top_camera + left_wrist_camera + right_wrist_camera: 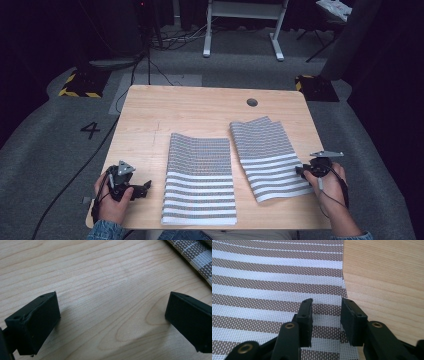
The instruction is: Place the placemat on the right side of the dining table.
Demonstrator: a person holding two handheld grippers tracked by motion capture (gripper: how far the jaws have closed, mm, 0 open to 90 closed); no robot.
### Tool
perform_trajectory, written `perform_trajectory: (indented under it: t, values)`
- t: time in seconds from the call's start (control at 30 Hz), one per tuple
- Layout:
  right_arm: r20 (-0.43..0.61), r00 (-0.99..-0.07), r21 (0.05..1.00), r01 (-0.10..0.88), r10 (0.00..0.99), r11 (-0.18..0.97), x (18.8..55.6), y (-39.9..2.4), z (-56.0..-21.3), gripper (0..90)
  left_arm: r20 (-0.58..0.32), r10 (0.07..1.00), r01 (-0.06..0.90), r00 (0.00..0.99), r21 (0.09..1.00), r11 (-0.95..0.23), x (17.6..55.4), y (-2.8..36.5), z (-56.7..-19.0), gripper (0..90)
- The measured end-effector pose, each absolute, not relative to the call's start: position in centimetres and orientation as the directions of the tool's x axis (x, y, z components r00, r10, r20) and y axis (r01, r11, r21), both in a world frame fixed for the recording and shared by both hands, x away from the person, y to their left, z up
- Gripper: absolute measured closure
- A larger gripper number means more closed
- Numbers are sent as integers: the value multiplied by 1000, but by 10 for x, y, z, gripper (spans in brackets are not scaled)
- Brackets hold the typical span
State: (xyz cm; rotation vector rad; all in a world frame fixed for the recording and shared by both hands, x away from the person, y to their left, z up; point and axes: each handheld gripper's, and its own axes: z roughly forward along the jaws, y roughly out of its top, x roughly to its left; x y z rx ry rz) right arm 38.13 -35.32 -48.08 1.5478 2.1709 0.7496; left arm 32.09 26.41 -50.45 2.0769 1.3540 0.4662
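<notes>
Right gripper (325, 322) half-parted over striped mat (274, 290) edge | left gripper (110, 322) released over table (100, 277)

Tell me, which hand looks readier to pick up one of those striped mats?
The right. Its tongs sit over the edge of the right striped mat, jaws apart with the mat's edge between them. The left tongs rest open on the bare table, off the middle mat.

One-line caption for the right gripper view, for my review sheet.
Right gripper, jaws apart, poised over the striped mat's edge beside bare wooden table.
</notes>
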Motion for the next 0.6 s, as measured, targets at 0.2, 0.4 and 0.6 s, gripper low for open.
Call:
perform_trajectory:
  t: [0.2, 0.4, 0.6]
  values:
    - [-3, -338, 608, 747, 941, 271, 380, -347, -480, 761, -36, 909, 694, 415, 659, -291, 321, 264, -505, 0]
    - [-1, -362, 592, 751, 932, 292, 382, -344, -478, 877, -36, 908, 694, 418, 657, -294, 321, 264, -504, 0]
    - [-55, -329, 576, 761, 943, 299, 399, -356, -476, 891, -34, 909, 694, 415, 658, -292, 321, 264, -505, 0]
